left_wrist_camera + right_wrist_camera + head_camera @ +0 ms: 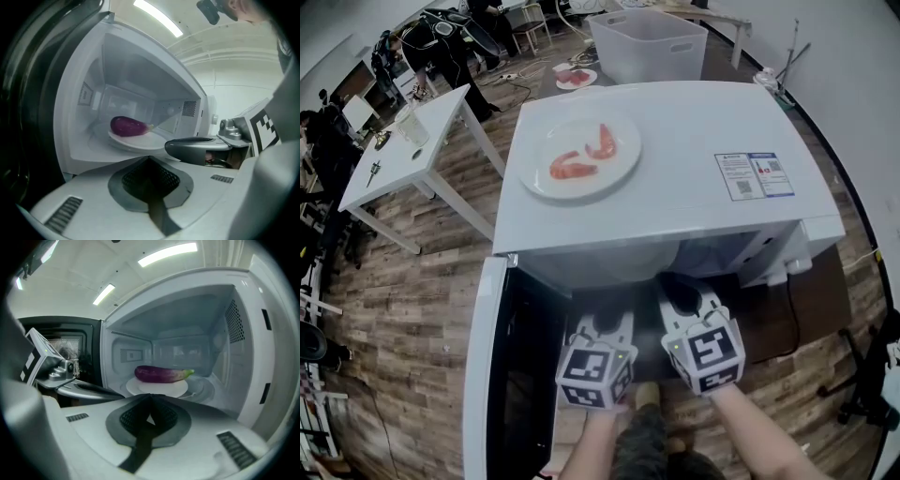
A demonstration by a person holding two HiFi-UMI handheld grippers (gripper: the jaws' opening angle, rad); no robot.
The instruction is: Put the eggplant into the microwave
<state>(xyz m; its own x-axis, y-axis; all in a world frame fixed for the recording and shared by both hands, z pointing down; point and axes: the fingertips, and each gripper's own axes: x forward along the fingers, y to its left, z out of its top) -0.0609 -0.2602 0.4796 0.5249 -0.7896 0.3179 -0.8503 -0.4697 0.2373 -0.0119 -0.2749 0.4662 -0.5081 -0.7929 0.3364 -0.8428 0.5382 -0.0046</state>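
A purple eggplant (129, 126) (161, 373) with a green stem lies on a white plate (140, 141) (159, 389) inside the white microwave (675, 169). The microwave's door (486, 375) is swung open to the left. Both grippers hang side by side just outside the cavity mouth, apart from the eggplant. My left gripper (605, 323) (150, 161) is shut with nothing in it. Beside it, my right gripper (680, 292) (150, 399) is also shut and empty. In the head view the cavity's inside and the eggplant are hidden.
On top of the microwave stands a white plate (581, 187) with two red shrimp-like pieces, and a label (755, 174) is at the right. A white bin (649, 42) stands behind, and a white table (403, 141) at the left on the wooden floor.
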